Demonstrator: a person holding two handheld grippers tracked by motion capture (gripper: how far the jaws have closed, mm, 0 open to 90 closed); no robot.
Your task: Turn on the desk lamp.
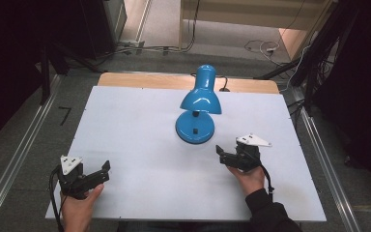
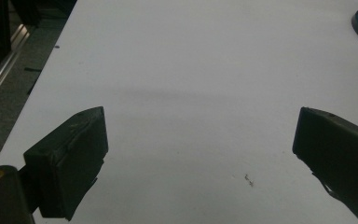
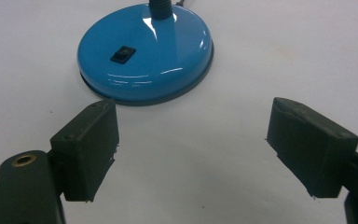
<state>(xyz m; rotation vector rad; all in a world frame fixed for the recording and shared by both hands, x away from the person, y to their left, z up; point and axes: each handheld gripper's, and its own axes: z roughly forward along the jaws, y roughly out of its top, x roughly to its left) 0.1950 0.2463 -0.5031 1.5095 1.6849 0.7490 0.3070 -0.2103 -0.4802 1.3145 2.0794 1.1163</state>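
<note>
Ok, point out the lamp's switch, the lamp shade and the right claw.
switch (image 3: 123, 54), right gripper view, on the black rocker atop the blue base.
lamp shade (image 1: 201, 100), high view, on the shade's glossy dome.
right claw (image 1: 227, 155), high view, between its open jaw tips.

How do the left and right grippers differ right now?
The right gripper sits close to the blue lamp, aimed at its base; the left gripper rests near the table's front-left corner, farther from the lamp, facing bare surface. Both are open and hold nothing.

Blue desk lamp (image 1: 198, 104) (black rocker switch (image 3: 123, 53) on base) on white table (image 1: 125, 130).
</note>
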